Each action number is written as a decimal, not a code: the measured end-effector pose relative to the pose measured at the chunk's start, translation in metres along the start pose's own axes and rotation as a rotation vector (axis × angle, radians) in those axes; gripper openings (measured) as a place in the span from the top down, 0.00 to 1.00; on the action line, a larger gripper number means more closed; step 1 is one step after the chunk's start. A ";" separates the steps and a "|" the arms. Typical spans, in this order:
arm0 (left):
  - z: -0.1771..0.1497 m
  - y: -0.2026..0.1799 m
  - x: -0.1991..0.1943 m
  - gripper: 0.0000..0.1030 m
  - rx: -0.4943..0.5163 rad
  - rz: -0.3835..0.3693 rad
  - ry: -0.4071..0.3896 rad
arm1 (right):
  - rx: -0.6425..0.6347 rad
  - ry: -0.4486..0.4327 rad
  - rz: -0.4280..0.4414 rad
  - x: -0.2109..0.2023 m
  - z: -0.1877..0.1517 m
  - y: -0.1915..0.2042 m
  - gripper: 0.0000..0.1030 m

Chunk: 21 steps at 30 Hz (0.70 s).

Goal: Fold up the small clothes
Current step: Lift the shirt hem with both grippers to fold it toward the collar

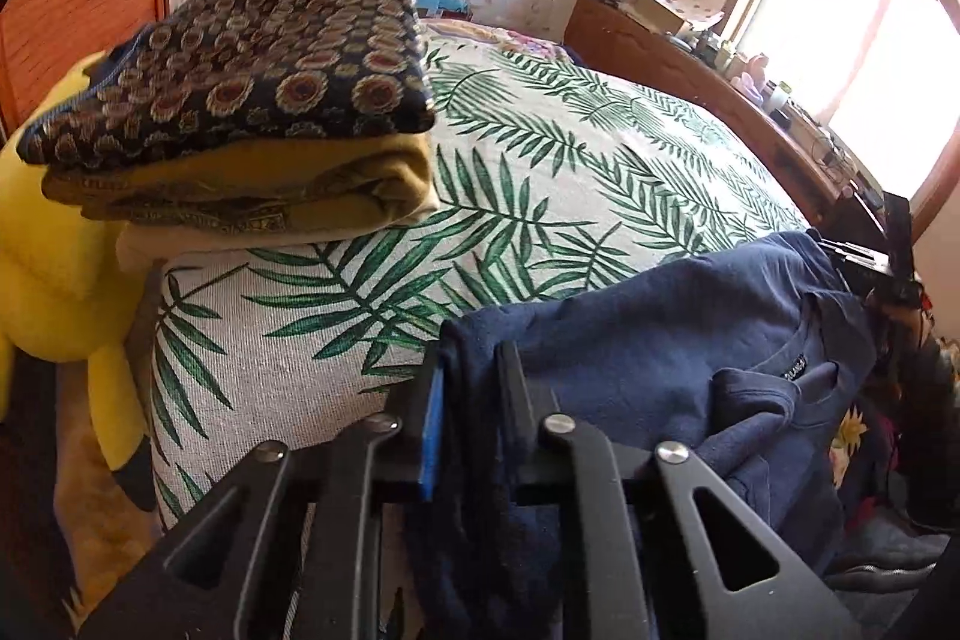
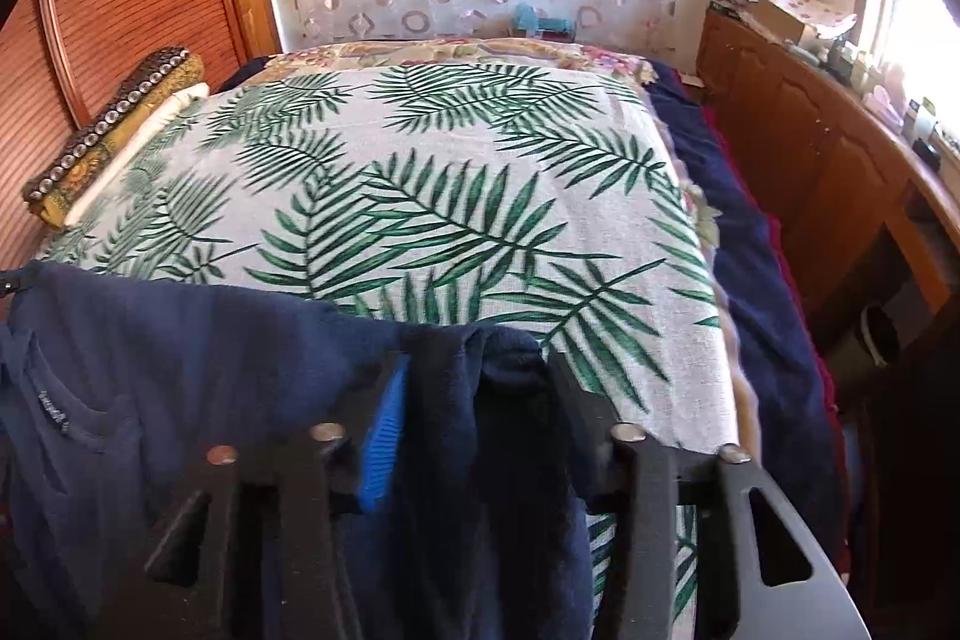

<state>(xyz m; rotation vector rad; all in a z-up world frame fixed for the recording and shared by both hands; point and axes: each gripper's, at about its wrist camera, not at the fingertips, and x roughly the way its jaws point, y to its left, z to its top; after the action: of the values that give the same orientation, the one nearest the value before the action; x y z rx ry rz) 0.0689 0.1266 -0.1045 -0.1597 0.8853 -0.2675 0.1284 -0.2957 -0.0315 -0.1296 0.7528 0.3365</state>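
Note:
A navy blue shirt (image 1: 648, 340) hangs stretched between both grippers above the near edge of the bed. In the left wrist view my left gripper (image 1: 474, 370) is shut on the shirt's left corner, the cloth pinched between the blue pad and the black finger. The collar with its label (image 1: 792, 370) droops to the right. In the right wrist view my right gripper (image 2: 474, 388) is shut on a thicker bunch of the same navy shirt (image 2: 180, 340), which drapes away to the left. The shirt's lower part hangs below both grippers and is hidden.
The bed carries a white cover with green palm leaves (image 2: 450, 196). A stack of folded clothes (image 1: 240, 100) lies at its left side, next to a yellow plush toy (image 1: 54, 268). A wooden cabinet (image 2: 810, 148) runs along the right, under a window.

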 end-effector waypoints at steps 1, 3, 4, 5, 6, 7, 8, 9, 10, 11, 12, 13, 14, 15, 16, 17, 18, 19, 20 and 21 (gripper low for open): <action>0.000 -0.002 -0.002 0.87 0.002 -0.001 -0.006 | -0.001 0.004 0.021 -0.001 0.000 0.001 0.81; 0.003 -0.006 -0.007 0.88 0.005 -0.004 -0.023 | -0.014 0.015 0.042 -0.004 -0.002 0.006 0.84; 0.004 -0.009 -0.013 0.89 0.009 -0.008 -0.038 | -0.028 0.010 0.033 -0.006 -0.003 0.009 0.85; 0.004 -0.011 -0.019 0.89 0.014 -0.011 -0.052 | -0.036 0.000 0.031 -0.009 -0.003 0.010 0.86; 0.005 -0.014 -0.026 0.89 0.018 -0.015 -0.068 | -0.035 -0.018 0.033 -0.014 -0.003 0.010 0.86; 0.006 -0.017 -0.034 0.89 0.023 -0.021 -0.087 | -0.029 -0.039 0.034 -0.022 -0.004 0.011 0.86; 0.007 -0.019 -0.042 0.89 0.029 -0.027 -0.105 | -0.024 -0.058 0.031 -0.029 -0.005 0.011 0.86; 0.010 -0.021 -0.045 0.89 0.033 -0.026 -0.117 | -0.019 -0.088 0.025 -0.040 -0.006 0.012 0.86; 0.012 -0.027 -0.054 0.89 0.043 -0.024 -0.139 | -0.013 -0.118 0.024 -0.051 -0.005 0.012 0.86; 0.012 -0.032 -0.061 0.90 0.055 -0.024 -0.155 | -0.007 -0.141 0.028 -0.060 -0.005 0.014 0.86; 0.016 -0.040 -0.072 0.90 0.075 -0.021 -0.189 | 0.000 -0.174 0.034 -0.074 -0.006 0.014 0.86; 0.017 -0.046 -0.081 0.90 0.085 -0.023 -0.214 | -0.002 -0.198 0.031 -0.085 -0.005 0.015 0.86; 0.020 -0.051 -0.090 0.90 0.096 -0.028 -0.238 | -0.008 -0.222 0.022 -0.097 -0.005 0.017 0.86; 0.021 -0.055 -0.096 0.91 0.104 -0.030 -0.255 | -0.018 -0.245 0.011 -0.109 -0.005 0.019 0.87; 0.022 -0.061 -0.107 0.91 0.116 -0.033 -0.284 | -0.027 -0.264 0.001 -0.119 -0.005 0.021 0.87; 0.023 -0.068 -0.117 0.91 0.130 -0.035 -0.311 | -0.034 -0.283 -0.003 -0.129 -0.005 0.022 0.87; 0.024 -0.072 -0.126 0.91 0.138 -0.036 -0.334 | -0.040 -0.303 -0.004 -0.141 -0.006 0.023 0.87; 0.026 -0.073 -0.133 0.91 0.144 -0.038 -0.351 | -0.046 -0.323 -0.010 -0.152 -0.007 0.024 0.87; 0.028 -0.077 -0.142 0.91 0.151 -0.039 -0.377 | -0.051 -0.338 -0.013 -0.160 -0.008 0.025 0.87; 0.028 -0.080 -0.150 0.91 0.155 -0.041 -0.397 | -0.055 -0.360 -0.014 -0.172 -0.009 0.025 0.87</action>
<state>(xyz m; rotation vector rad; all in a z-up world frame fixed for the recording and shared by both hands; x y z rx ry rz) -0.0132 0.0954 0.0436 -0.0822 0.4656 -0.3281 -0.0032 -0.3176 0.0803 -0.1221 0.3863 0.3558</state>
